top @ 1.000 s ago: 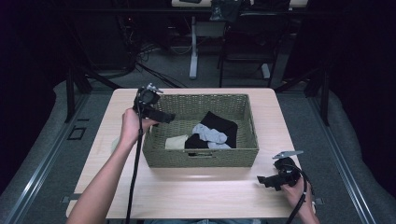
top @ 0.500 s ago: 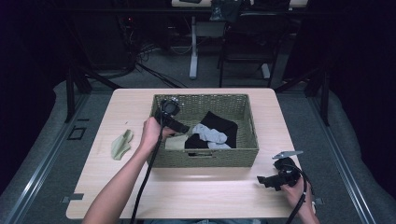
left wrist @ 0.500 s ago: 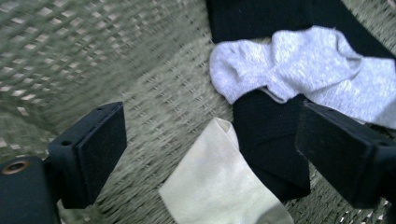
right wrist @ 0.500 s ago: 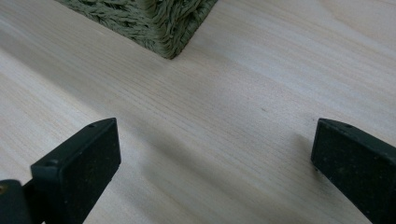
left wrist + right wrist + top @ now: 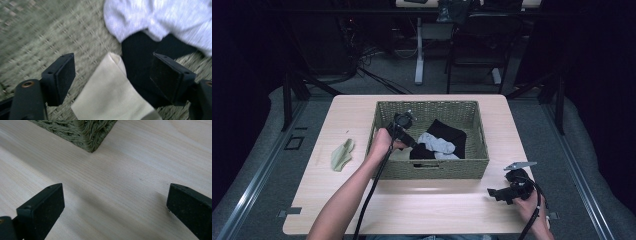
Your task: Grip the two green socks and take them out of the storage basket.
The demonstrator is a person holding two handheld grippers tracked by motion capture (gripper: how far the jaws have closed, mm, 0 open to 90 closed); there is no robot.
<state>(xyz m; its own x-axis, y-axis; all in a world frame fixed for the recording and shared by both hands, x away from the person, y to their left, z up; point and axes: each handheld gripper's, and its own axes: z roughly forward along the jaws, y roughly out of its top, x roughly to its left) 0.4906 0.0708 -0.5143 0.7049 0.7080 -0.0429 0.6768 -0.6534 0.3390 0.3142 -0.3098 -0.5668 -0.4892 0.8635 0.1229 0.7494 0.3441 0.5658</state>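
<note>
Inside the left part of the woven basket, my left gripper points down at a heap of socks. Its jaws have just been closing and still stand apart, around the tip of a cream sock and the edge of a black sock; the pads touch neither. A pale grey-white sock lies just beyond them. Seen from above, the black sock and the grey-white sock fill the basket's middle. My right gripper rests open on the table at the front right, with bare wood between its jaws.
A light green sock lies on the wooden table left of the basket. The basket's near corner is ahead of the right gripper. A cable trails from each gripper toward the front edge. Dark floor and chair legs lie beyond the table.
My left hand has moved right from beside the basket's left rim into the basket and sunk toward the socks. The green sock now lies uncovered on the table. The right hand has kept still.
</note>
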